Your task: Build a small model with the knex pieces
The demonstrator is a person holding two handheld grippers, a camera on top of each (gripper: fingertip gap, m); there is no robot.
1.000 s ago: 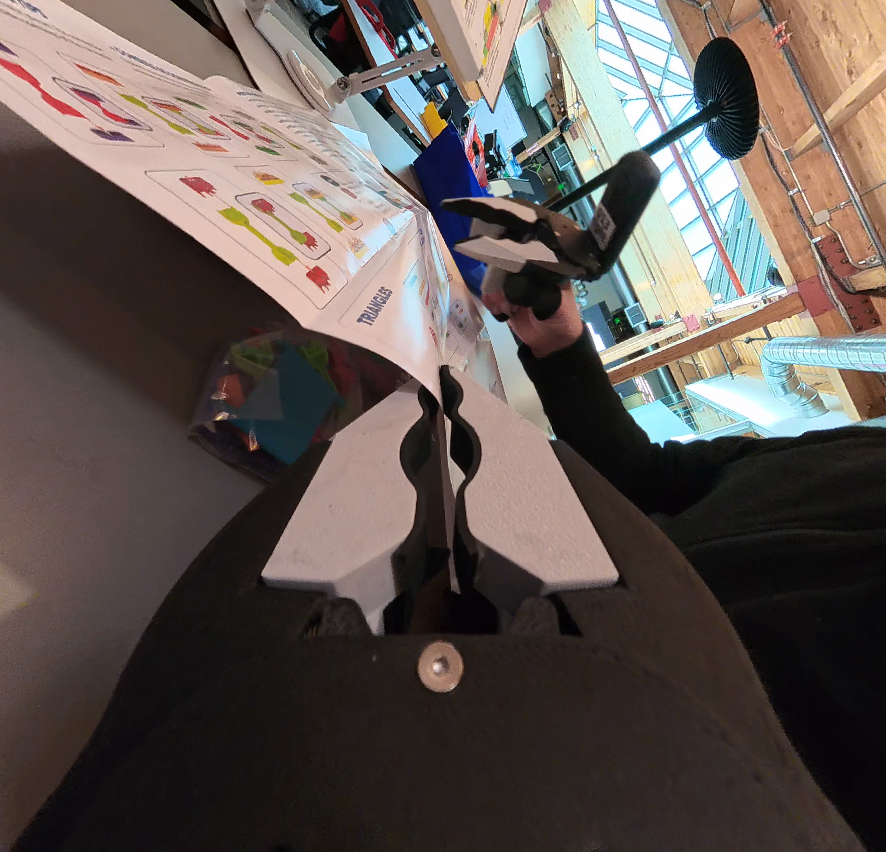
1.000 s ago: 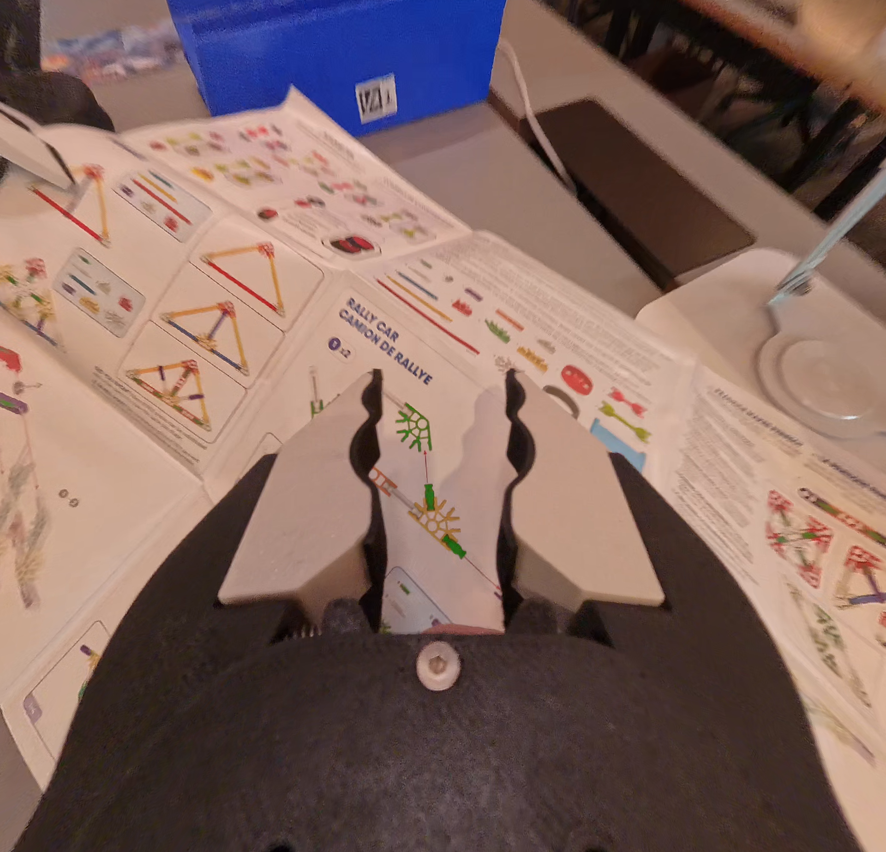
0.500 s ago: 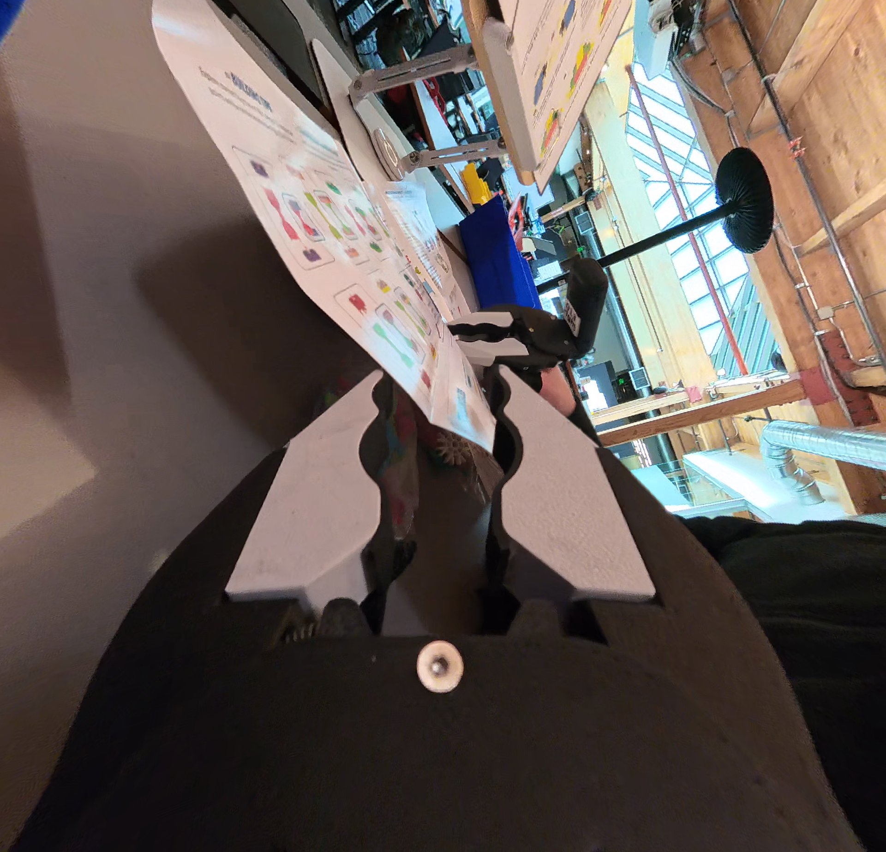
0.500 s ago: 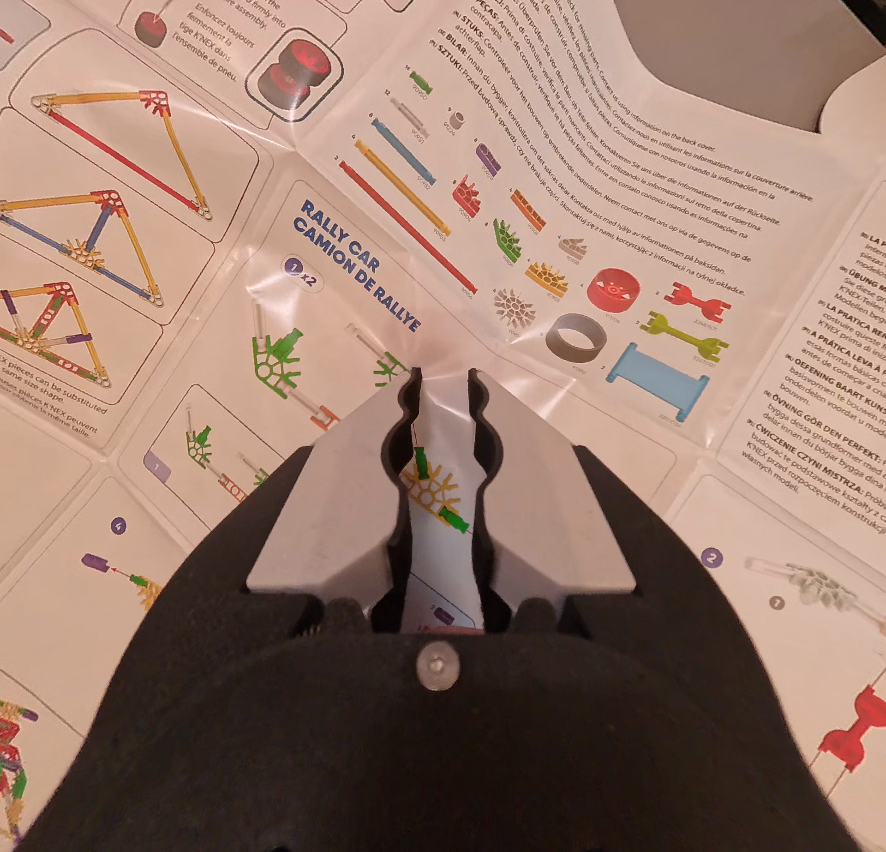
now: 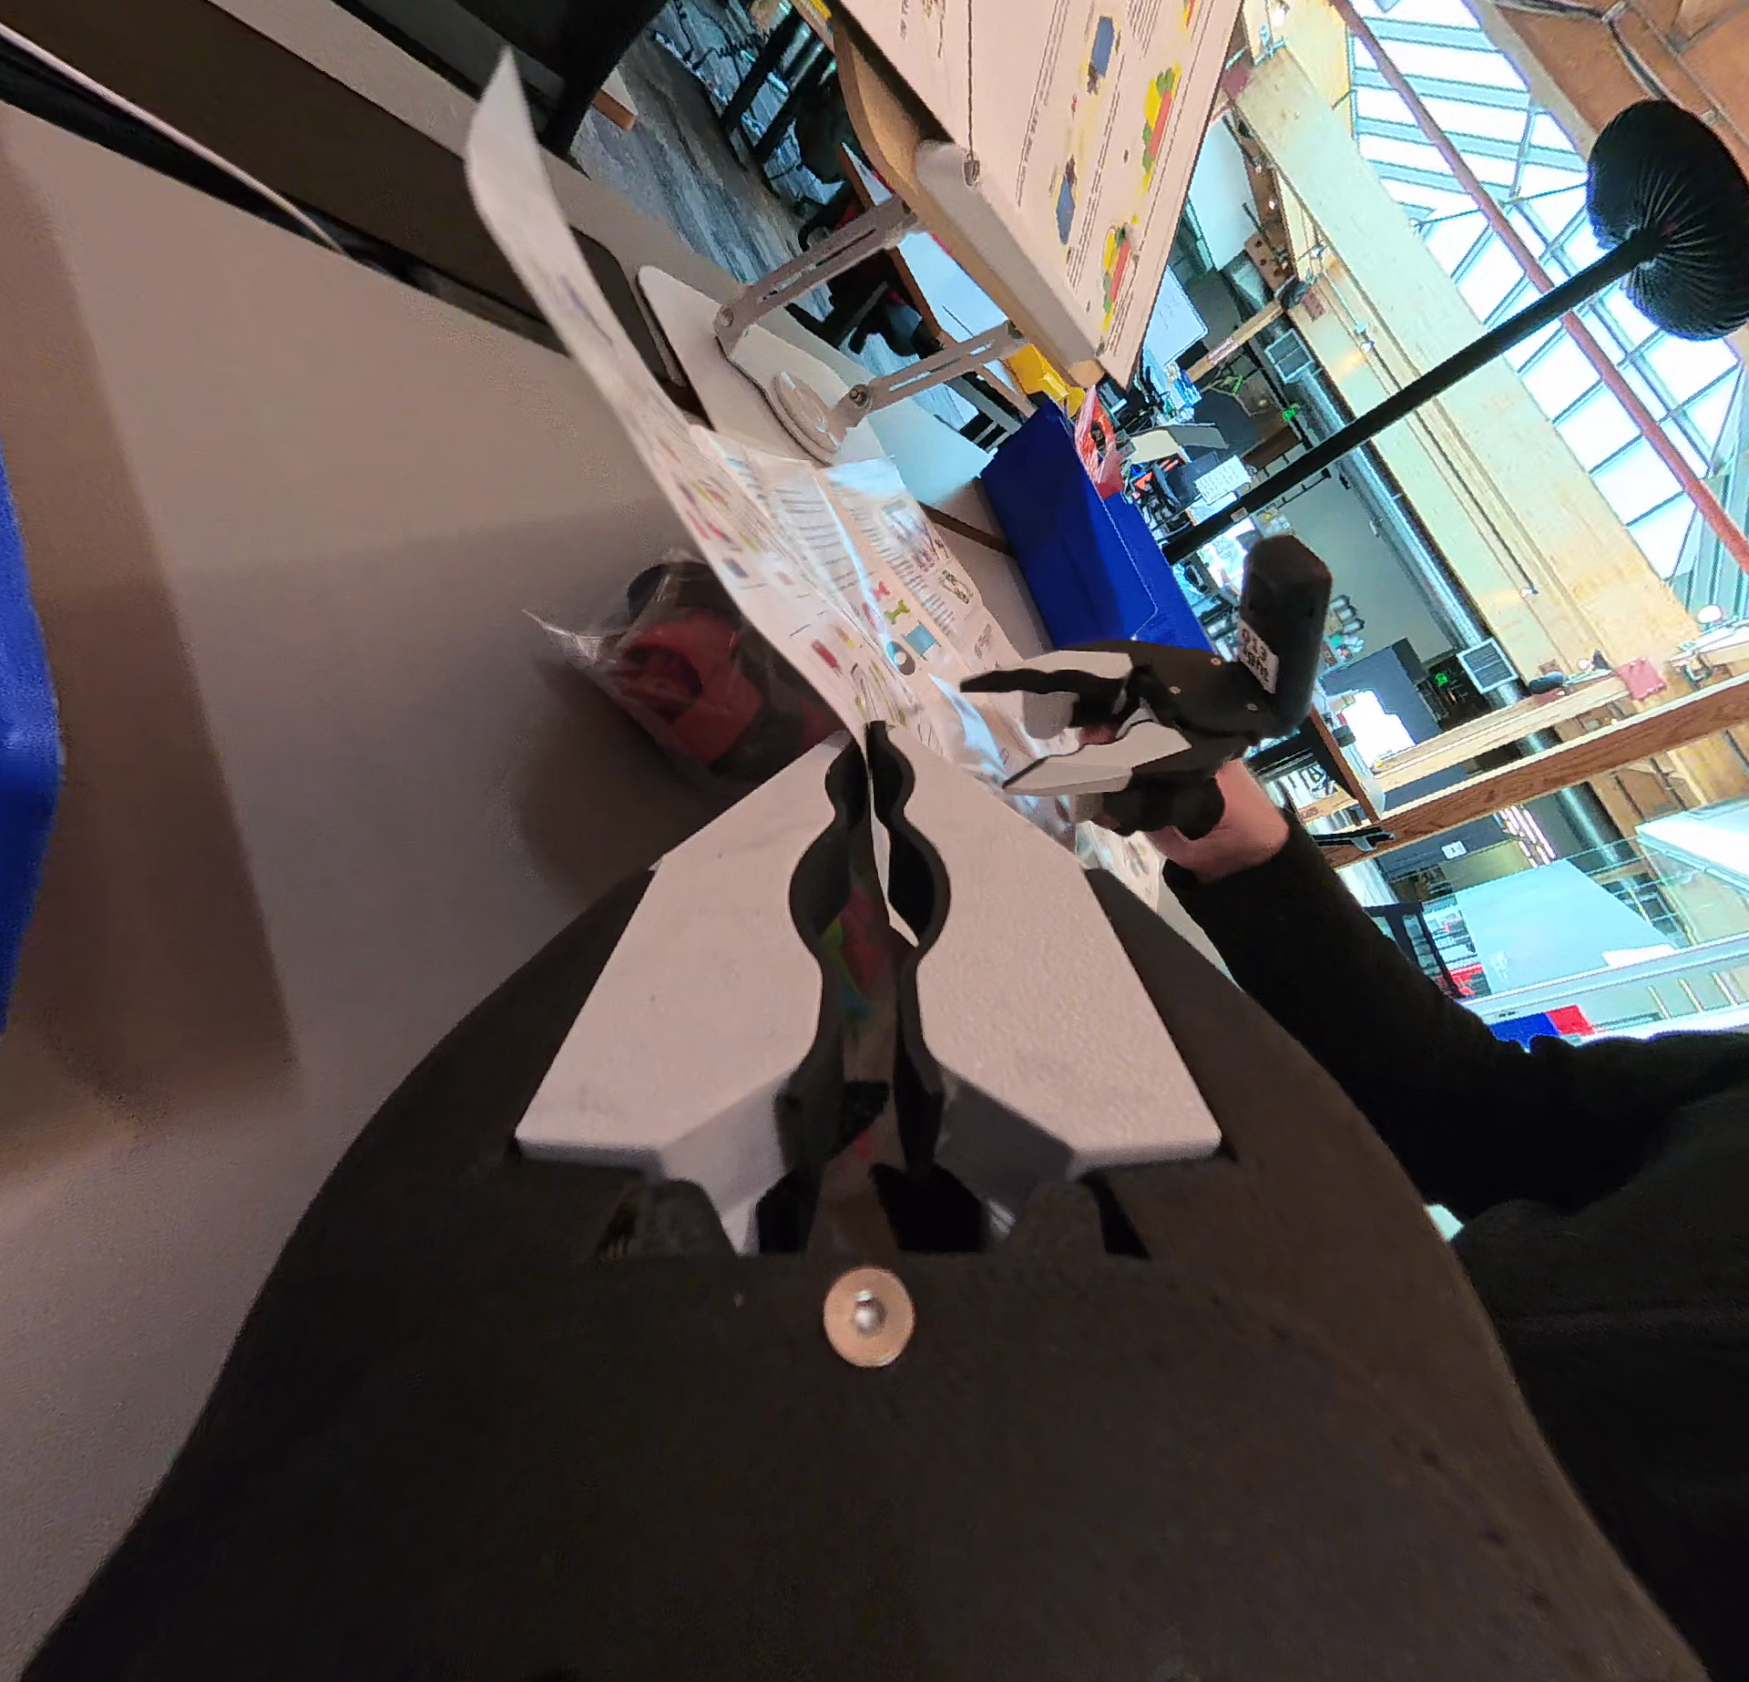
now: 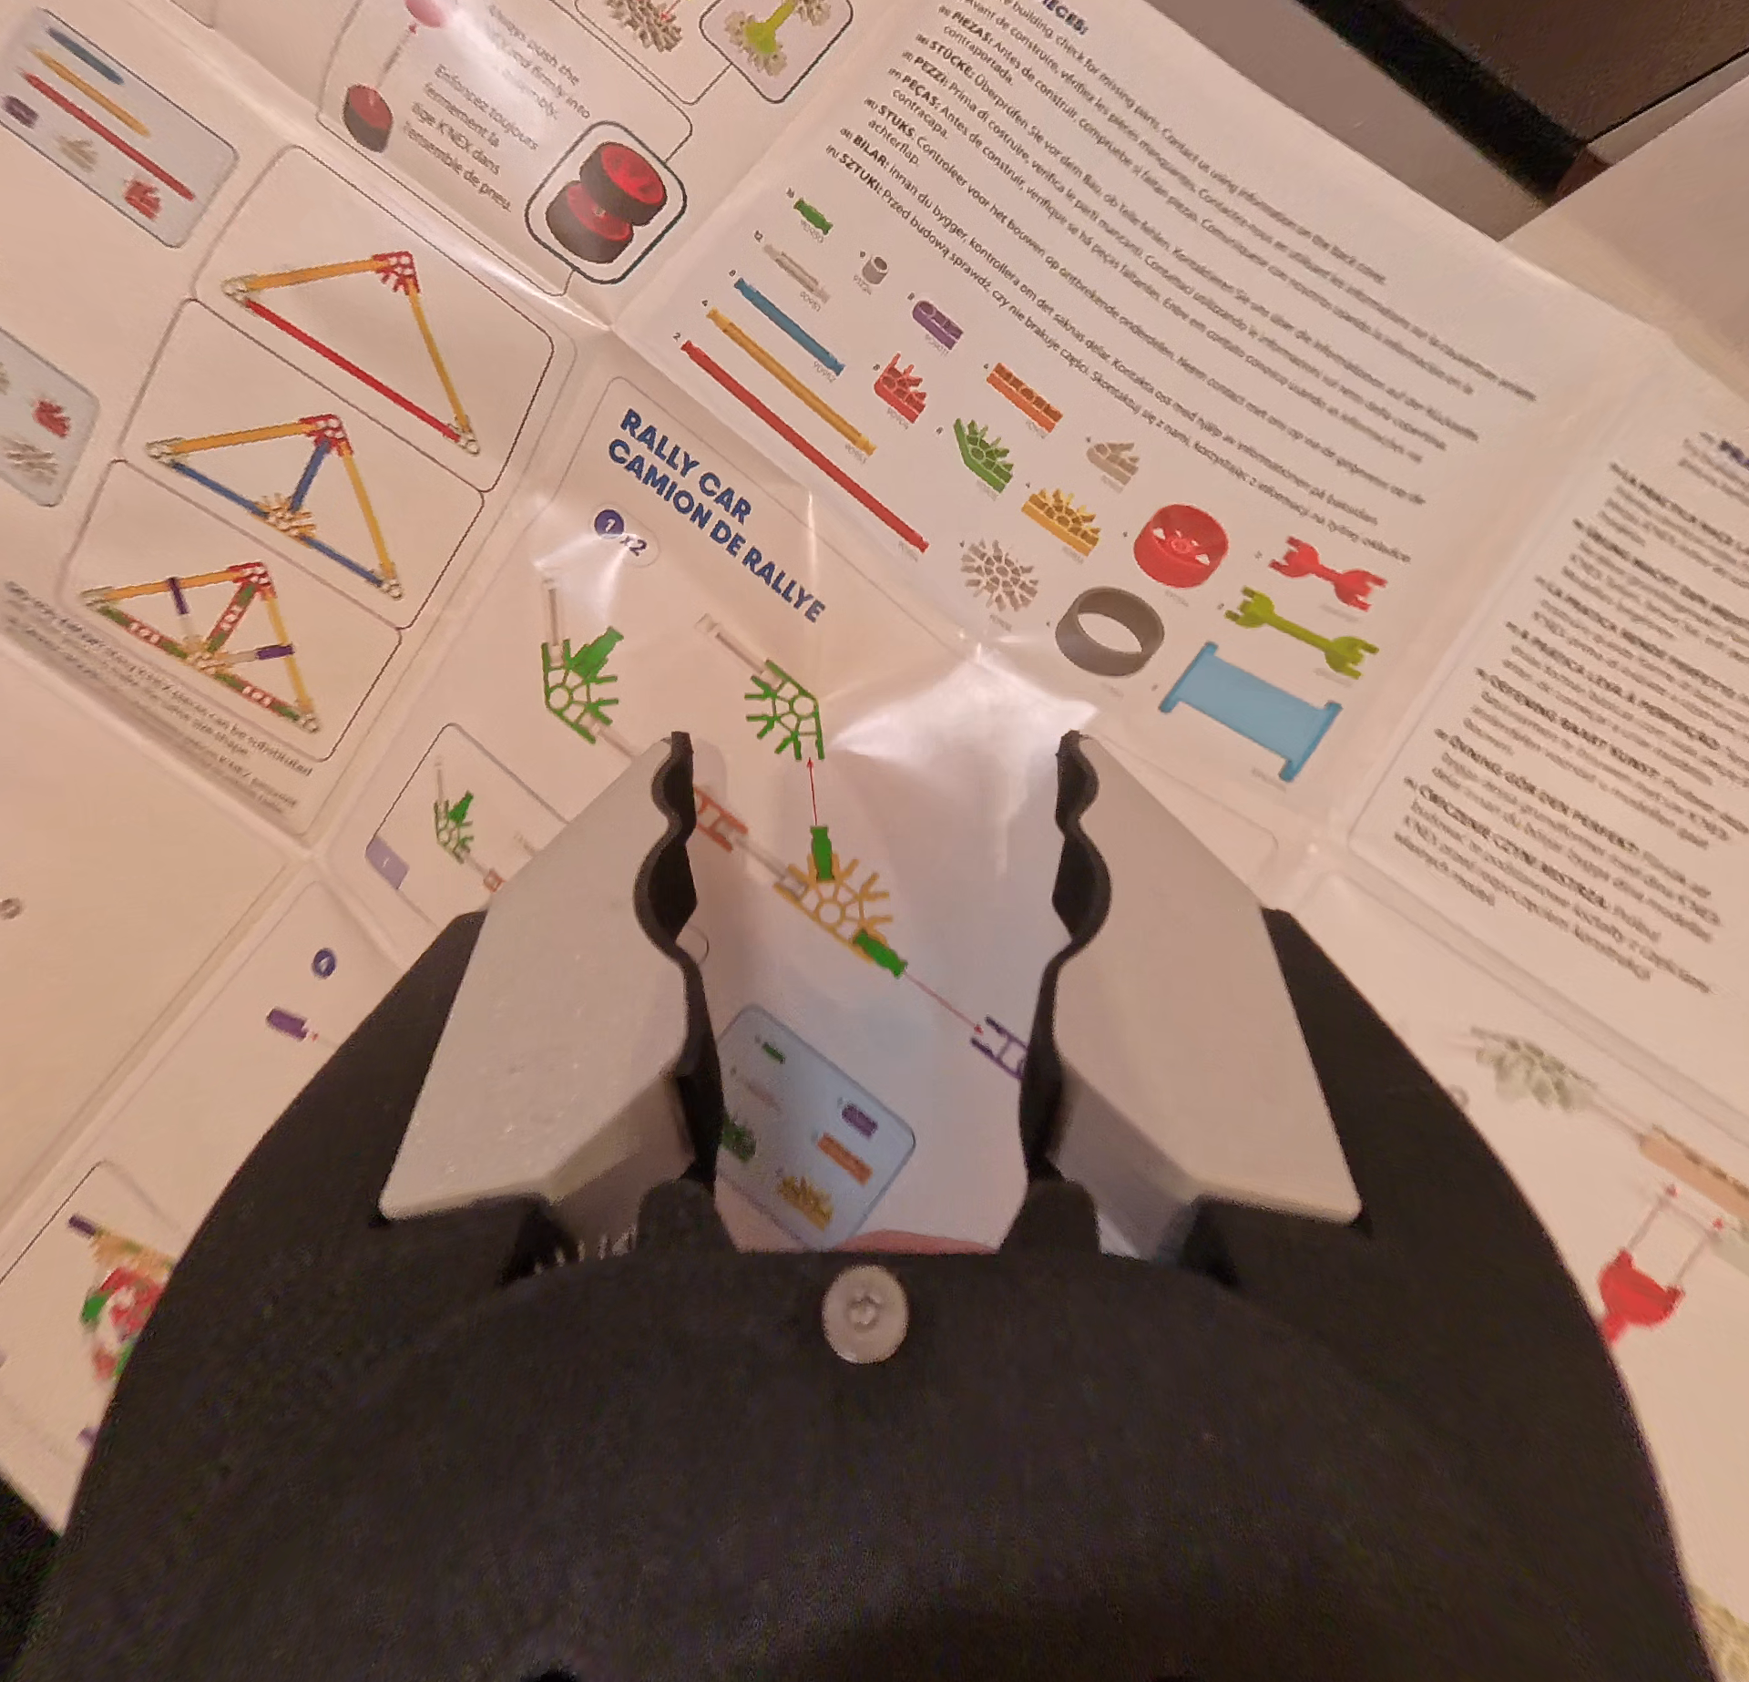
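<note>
A large folded-out instruction sheet with coloured part drawings lies on the grey table. My left gripper is shut on the sheet's near edge, and the paper runs between its pads and rises from the table. Under the lifted sheet lies a clear plastic bag of red and black parts. My right gripper is open and empty, close above the middle of the sheet. In the left wrist view the right gripper is held by a hand over the sheet, with its jaws apart.
A blue bin stands at the far end of the table. A white stand base carries arms holding a tilted board. Another blue object is at the left edge. A dark table edge lies beyond the sheet. There is about 25 cm between the tips of the two grippers.
My left gripper opened around the sheet's edge, then shut on it again, and the sheet stands higher. My right gripper dropped close to the sheet, narrowed, then opened wide.
</note>
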